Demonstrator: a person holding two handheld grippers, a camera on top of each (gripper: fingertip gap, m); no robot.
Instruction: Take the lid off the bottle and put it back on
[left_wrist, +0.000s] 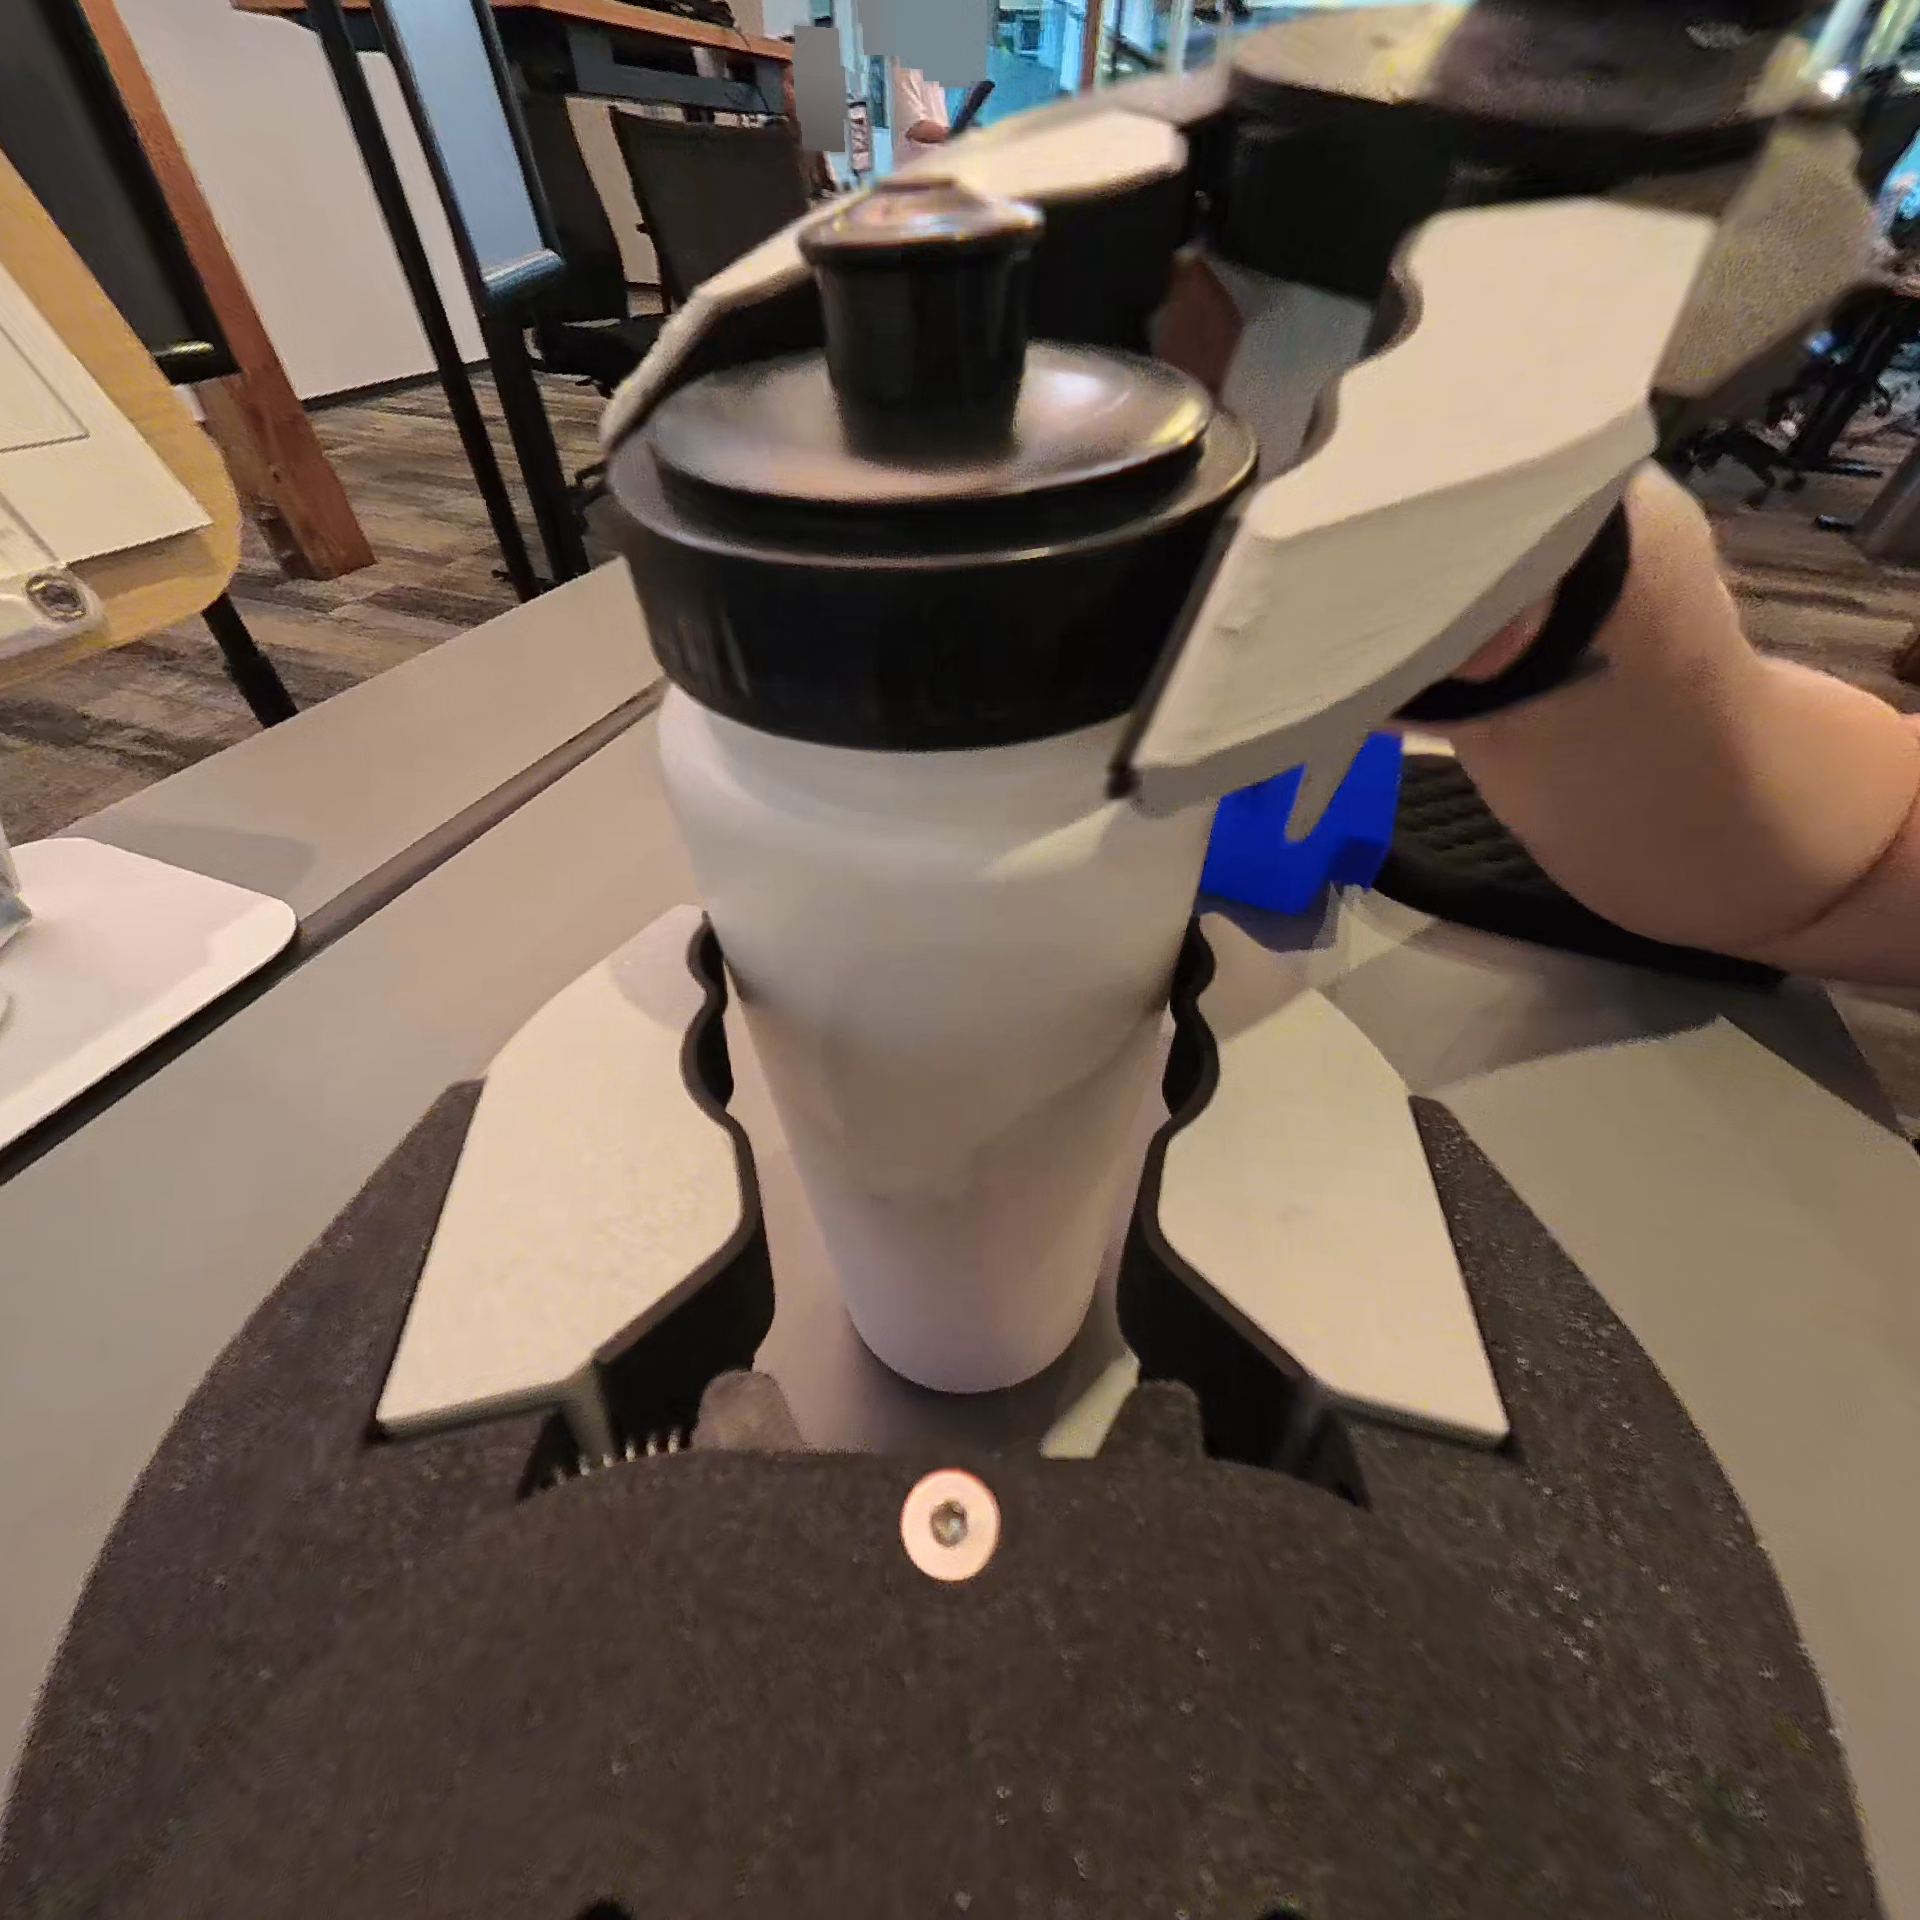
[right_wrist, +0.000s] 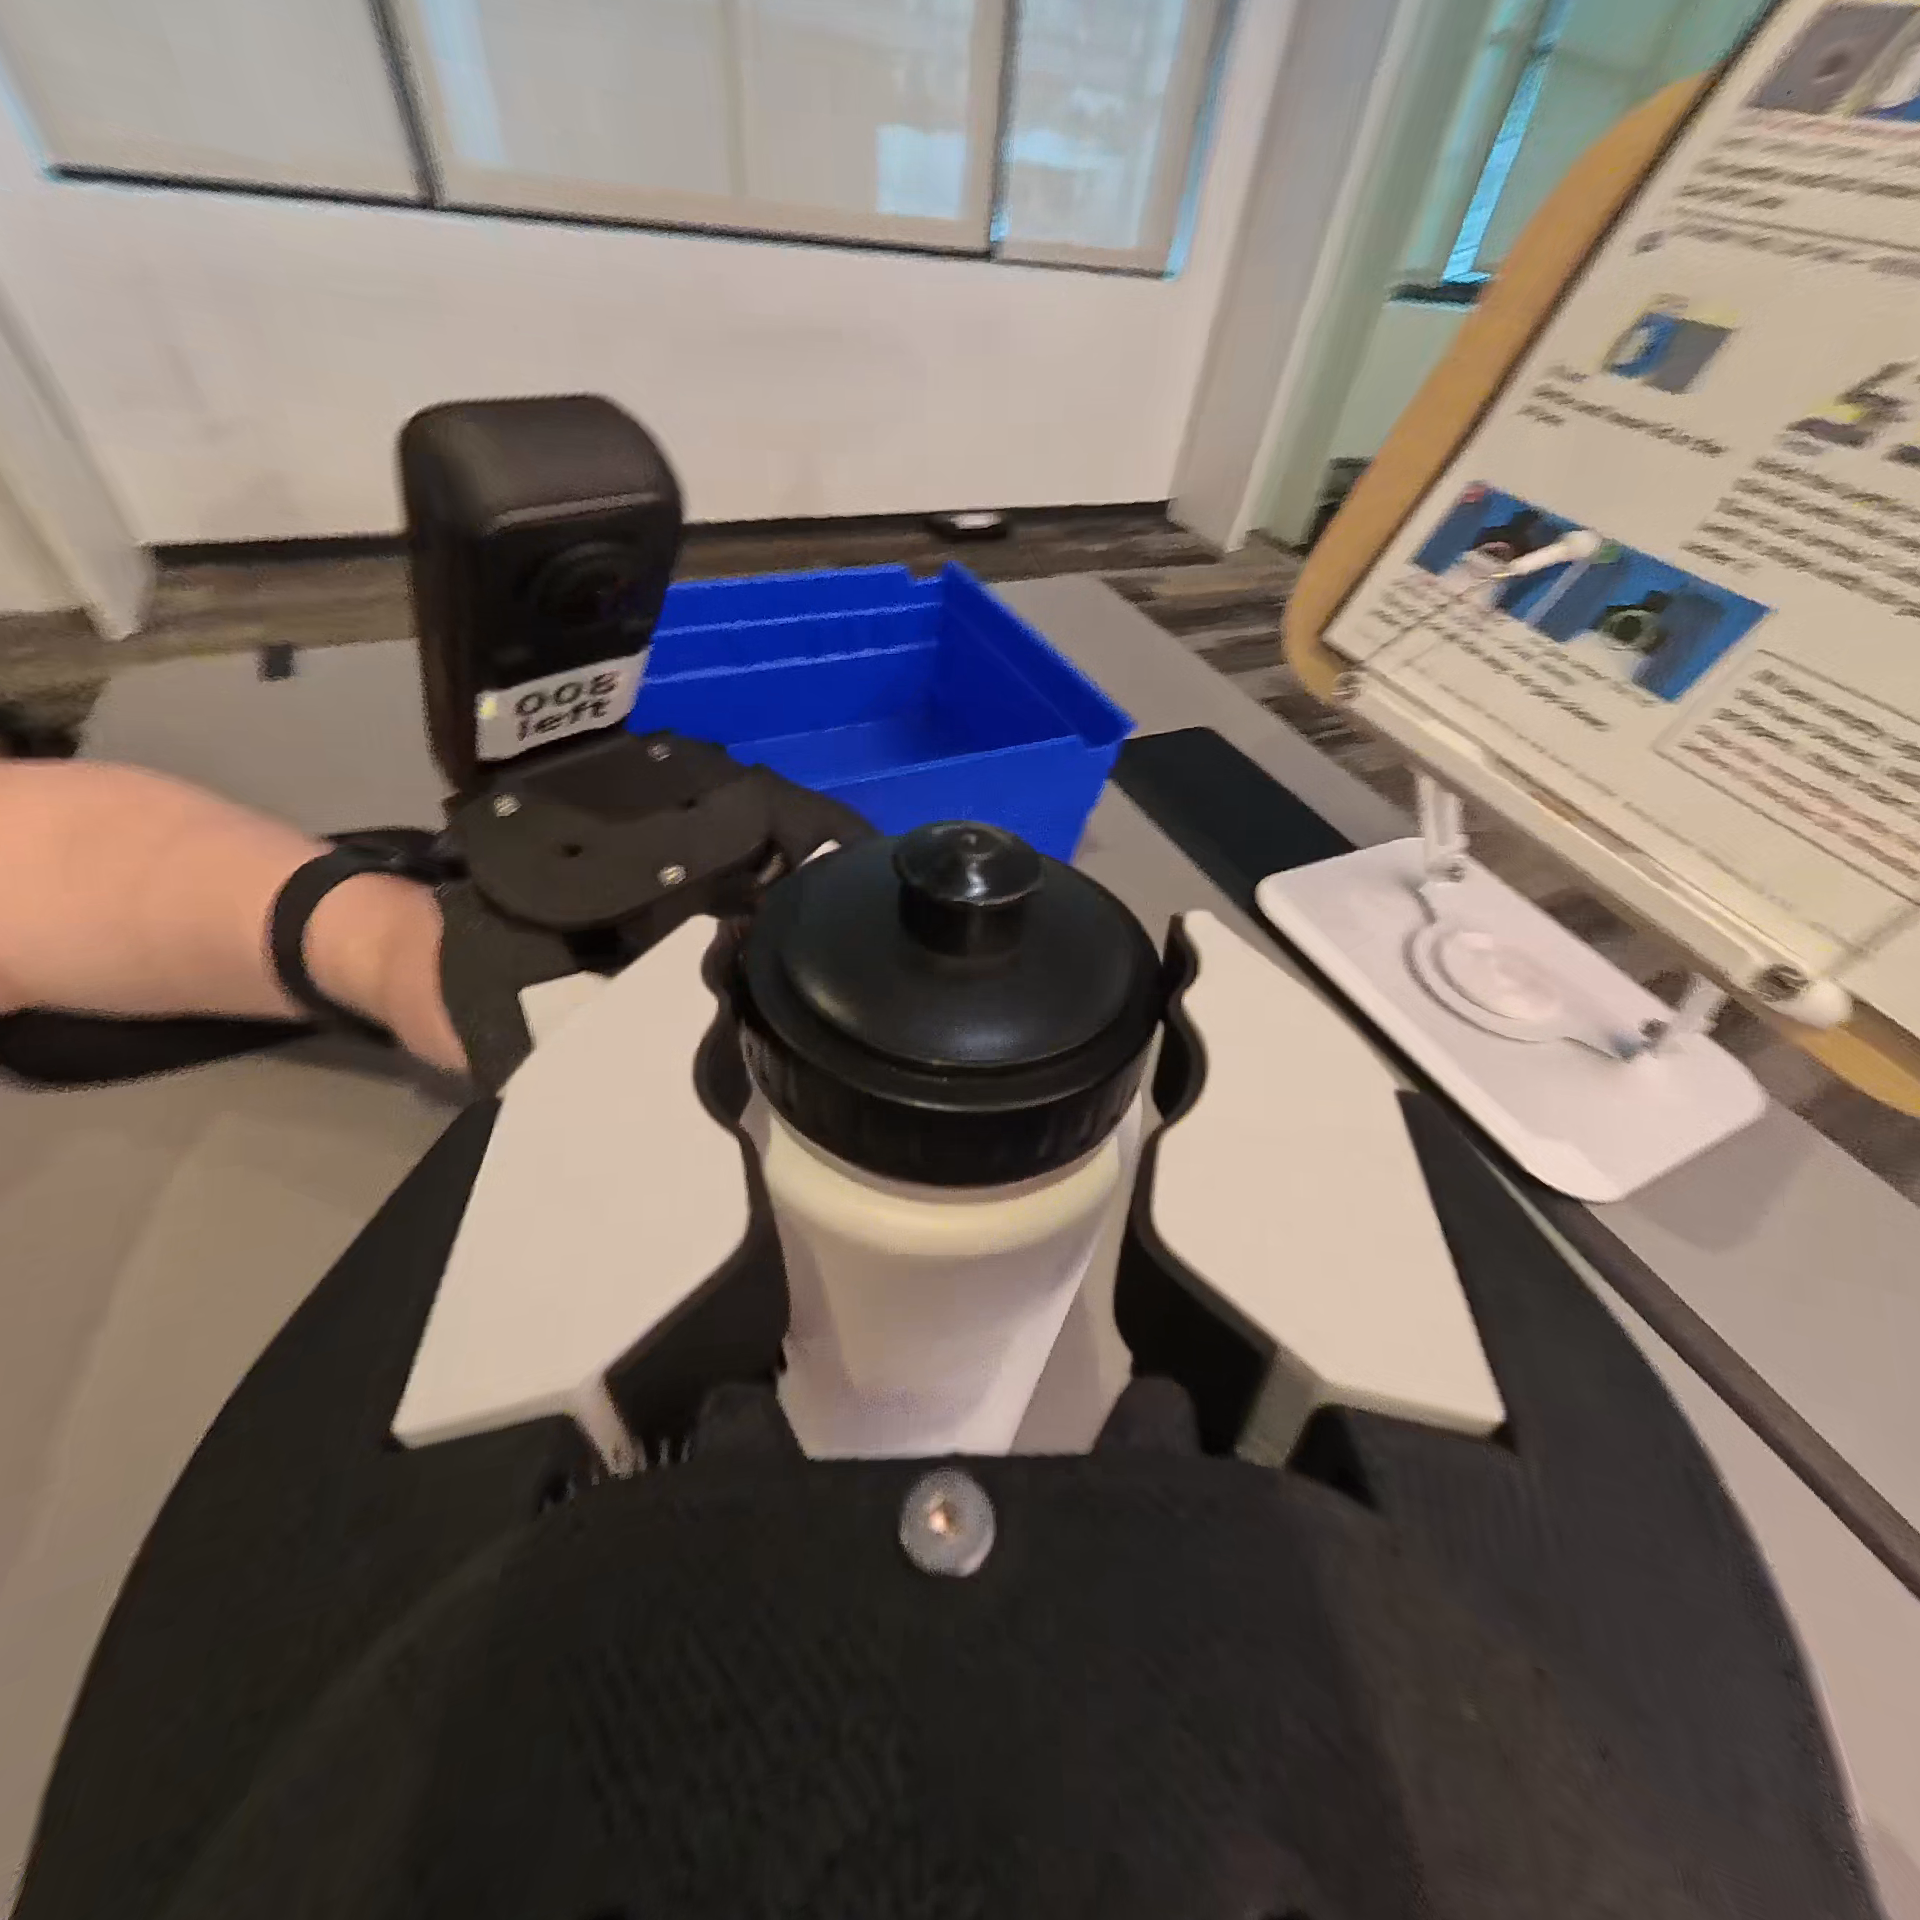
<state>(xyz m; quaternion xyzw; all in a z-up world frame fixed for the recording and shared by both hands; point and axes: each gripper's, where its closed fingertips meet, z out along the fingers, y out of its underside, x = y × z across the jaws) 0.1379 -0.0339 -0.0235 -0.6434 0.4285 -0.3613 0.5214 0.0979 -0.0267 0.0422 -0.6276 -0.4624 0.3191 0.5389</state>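
A white bottle (left_wrist: 935, 1195) with a black screw lid (left_wrist: 914, 623) stands upright on the grey table (left_wrist: 260, 1299). My left gripper (left_wrist: 945, 956) is shut on the bottle's body, one finger on each side. My right gripper (left_wrist: 883, 592) comes in from the upper right, its fingers around the lid. In the right wrist view my right gripper (right_wrist: 951, 956) is shut on the lid (right_wrist: 945, 1018), which sits on the bottle (right_wrist: 935, 1299). The left gripper's black body and camera (right_wrist: 540, 582) show at the left, its fingers hidden.
A blue open bin (right_wrist: 914, 707) stands just behind the bottle, also in the left wrist view (left_wrist: 1288, 852). A black pad (right_wrist: 1226, 800) lies beside it. A white stand base (right_wrist: 1507, 997) holds a printed board (right_wrist: 1662, 468) at the right. A hand (left_wrist: 1714, 810) holds the right gripper.
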